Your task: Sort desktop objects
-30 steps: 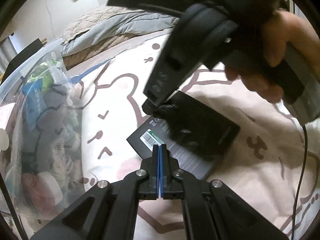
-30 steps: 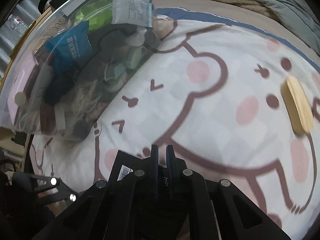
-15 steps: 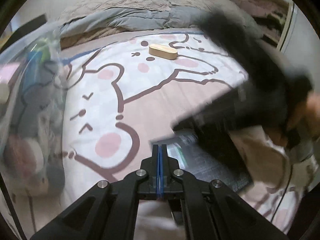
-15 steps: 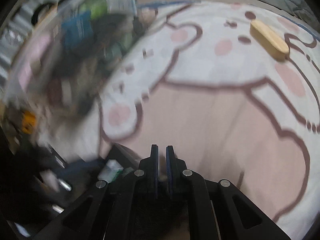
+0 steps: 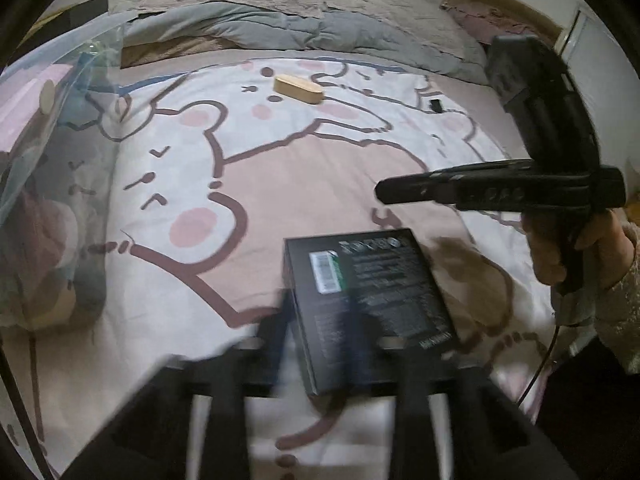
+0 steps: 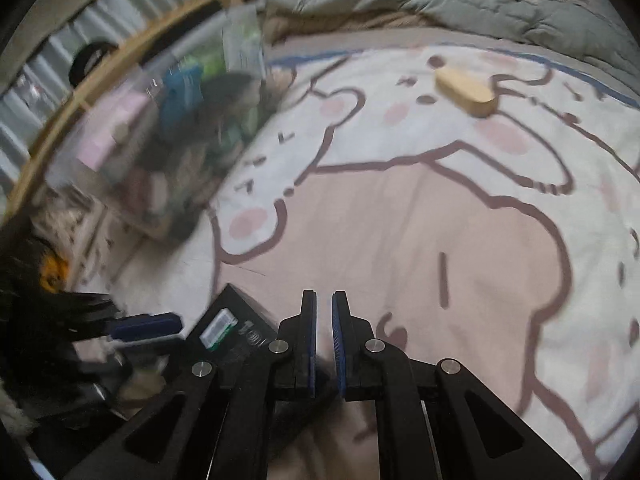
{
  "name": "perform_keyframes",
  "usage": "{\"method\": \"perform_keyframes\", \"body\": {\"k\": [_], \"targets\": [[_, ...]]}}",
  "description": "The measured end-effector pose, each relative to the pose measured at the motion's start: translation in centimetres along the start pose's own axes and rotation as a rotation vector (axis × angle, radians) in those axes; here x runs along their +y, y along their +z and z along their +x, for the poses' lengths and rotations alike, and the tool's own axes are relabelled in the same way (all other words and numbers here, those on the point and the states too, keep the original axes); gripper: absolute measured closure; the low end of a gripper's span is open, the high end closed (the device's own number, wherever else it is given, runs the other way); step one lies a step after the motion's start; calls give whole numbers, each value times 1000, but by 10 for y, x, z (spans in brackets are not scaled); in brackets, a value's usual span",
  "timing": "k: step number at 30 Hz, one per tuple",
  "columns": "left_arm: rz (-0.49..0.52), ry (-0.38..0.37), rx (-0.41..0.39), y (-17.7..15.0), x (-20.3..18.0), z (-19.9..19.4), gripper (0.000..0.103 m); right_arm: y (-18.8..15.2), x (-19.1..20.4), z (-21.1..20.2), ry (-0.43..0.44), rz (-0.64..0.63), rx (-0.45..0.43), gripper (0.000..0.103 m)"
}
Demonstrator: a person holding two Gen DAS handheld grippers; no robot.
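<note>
A flat black box (image 5: 368, 304) with a white and green label lies on the cartoon-print bedspread, just in front of my left gripper (image 5: 320, 320). The left fingers are motion-blurred and stand apart on either side of the box's near end. The box's corner also shows in the right wrist view (image 6: 228, 328). My right gripper (image 6: 324, 320) hovers above the bedspread to the right of the box, its jaws a narrow gap apart and holding nothing. It shows from the side in the left wrist view (image 5: 384, 192). A tan wooden oval case (image 5: 298, 88) lies far back on the bed (image 6: 464, 88).
A clear plastic storage bin (image 5: 44, 184) full of mixed items stands at the left edge of the bed (image 6: 160, 132). A small black object (image 5: 435, 105) lies at the far right. A grey duvet (image 5: 288, 32) is heaped along the back.
My left gripper has opened from fully shut and now straddles the box's near end. My right gripper has lifted off the box and swung away to the right.
</note>
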State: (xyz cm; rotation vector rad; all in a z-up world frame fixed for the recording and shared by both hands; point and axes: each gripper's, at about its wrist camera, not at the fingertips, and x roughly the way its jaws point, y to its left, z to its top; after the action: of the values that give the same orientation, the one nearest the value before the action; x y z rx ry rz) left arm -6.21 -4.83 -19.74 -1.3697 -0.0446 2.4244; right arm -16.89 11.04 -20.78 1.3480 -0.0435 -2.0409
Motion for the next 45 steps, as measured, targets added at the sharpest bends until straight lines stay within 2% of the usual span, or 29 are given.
{"method": "perform_keyframes", "body": {"k": [1,7,11,14,17,20,26,28,30,33,38,39,40,41,42,45], "targets": [[0,-10,-2,-1,-1,-1,56,-3,-1,-6,1,7,-6,93],[-7,-25,28,-1,-3,7,56,-46,3,-24,-34,22,25,93],[-4,0,59,-2,0,16,56,-81,2,-17,-41,51,82,93],[16,16,65,-4,-1,18,55,-102,-2,-8,-92,66,137,93],[46,42,70,-6,-3,19,53,-119,-16,-7,-87,162,148,93],[56,45,71,-10,-2,19,53,-122,-17,-16,-75,226,111,93],[23,45,82,-9,8,24,36,-113,4,-29,39,265,-28,93],[5,39,86,-9,12,26,32,-113,1,-30,81,329,-66,93],[5,34,84,-10,12,27,32,-111,-6,-28,167,409,-86,93],[26,40,71,-11,10,26,31,-109,-13,-22,252,484,-109,93],[46,65,56,-12,8,26,27,-117,-21,-13,306,606,-130,92],[51,67,53,-12,8,25,26,-119,-23,-9,319,634,-125,82],[54,67,52,-12,8,25,26,-121,-24,-4,335,659,-114,55],[54,67,52,-12,8,25,26,-121,-25,0,345,676,-108,38],[53,66,53,-12,8,26,26,-124,-24,3,359,699,-110,25],[50,63,54,-12,8,26,26,-123,-22,5,348,691,-112,25]]}}
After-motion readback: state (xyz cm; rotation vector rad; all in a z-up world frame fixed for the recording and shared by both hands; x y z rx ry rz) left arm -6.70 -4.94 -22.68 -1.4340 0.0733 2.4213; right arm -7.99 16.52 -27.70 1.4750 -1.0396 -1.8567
